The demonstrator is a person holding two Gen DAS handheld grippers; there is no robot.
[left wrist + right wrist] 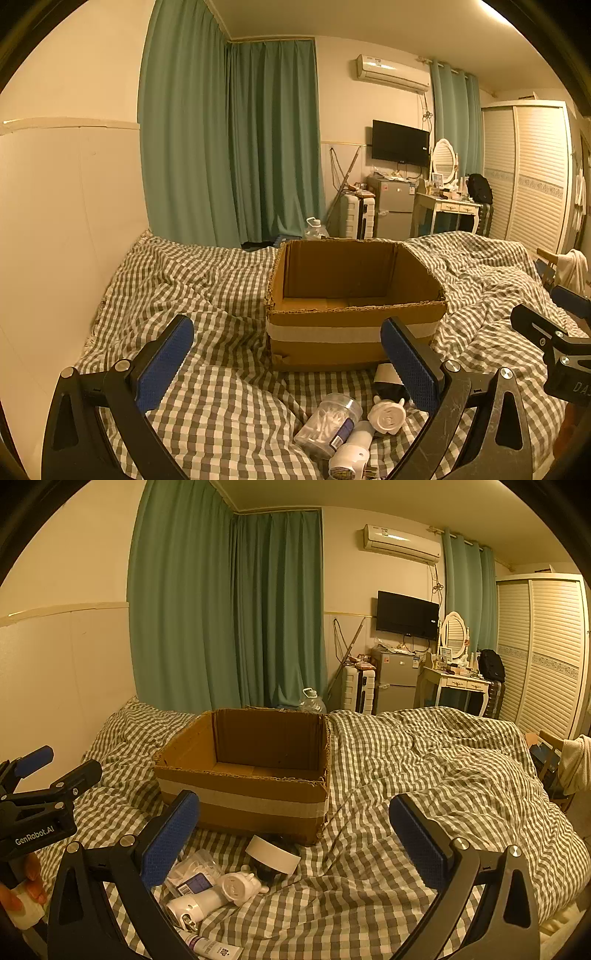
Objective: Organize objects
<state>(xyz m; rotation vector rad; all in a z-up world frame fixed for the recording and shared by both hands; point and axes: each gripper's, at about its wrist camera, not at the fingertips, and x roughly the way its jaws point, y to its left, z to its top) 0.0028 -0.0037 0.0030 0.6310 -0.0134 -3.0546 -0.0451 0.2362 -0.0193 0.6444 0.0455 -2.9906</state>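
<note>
Checked quilt (424, 760), cardboard box (251, 786), teal curtains (229, 609), both grippers' fingers (166, 362) apart

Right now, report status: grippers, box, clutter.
Left gripper open, right gripper open, both empty. Cardboard box open, looks empty. Small items piled on the bedspread before it.

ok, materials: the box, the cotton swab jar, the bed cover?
Box: corrugated cardboard, matte brown; ragged fluted top edges, pale tape band across the front.
Cotton swab jar: likely clear, glossy plastic; swabs visible through the wall. Glass can't be excluded.
Bed cover: woven fabric, matte gingham check, soft wrinkles.
</note>
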